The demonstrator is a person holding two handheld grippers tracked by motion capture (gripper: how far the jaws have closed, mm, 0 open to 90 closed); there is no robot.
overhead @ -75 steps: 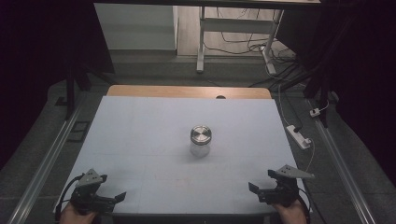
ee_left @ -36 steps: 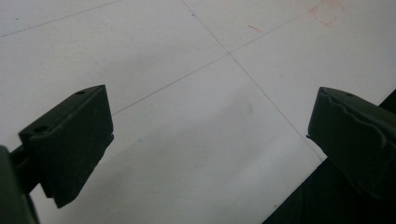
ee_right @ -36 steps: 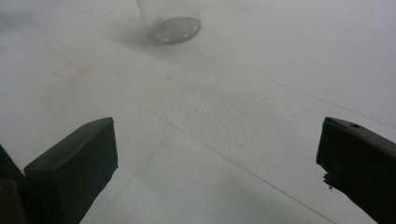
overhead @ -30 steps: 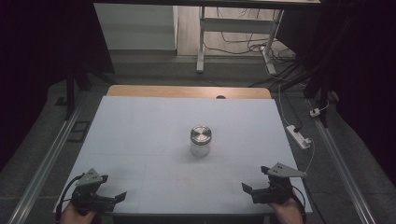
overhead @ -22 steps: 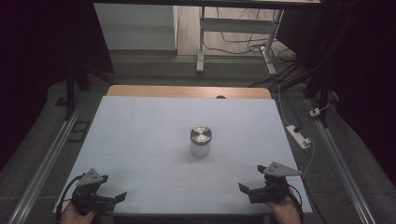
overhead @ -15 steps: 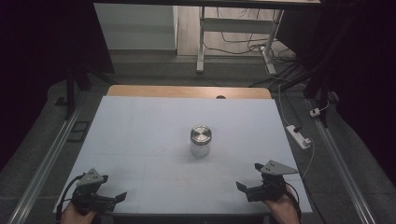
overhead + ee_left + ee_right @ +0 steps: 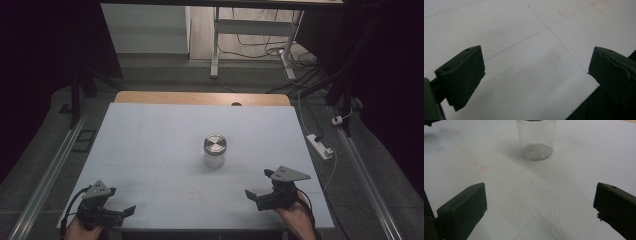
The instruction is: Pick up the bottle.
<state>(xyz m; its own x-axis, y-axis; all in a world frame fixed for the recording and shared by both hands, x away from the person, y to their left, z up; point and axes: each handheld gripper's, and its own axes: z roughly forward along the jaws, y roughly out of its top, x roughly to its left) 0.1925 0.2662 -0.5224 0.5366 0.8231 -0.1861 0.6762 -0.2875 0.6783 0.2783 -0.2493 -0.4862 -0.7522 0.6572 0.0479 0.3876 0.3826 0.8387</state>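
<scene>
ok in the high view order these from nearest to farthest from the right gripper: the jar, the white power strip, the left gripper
From the right gripper, at the table's near right:
1. The jar, up and left of it at the table's middle.
2. The white power strip, on the floor past the table's right edge; too close to the jar to call firmly.
3. The left gripper, plainly farthest, at the near left corner.

Two black grippers — left gripper (image 7: pixel 107 212), right gripper (image 7: pixel 267 196) — grey triangular plates, trailing cables.
</scene>
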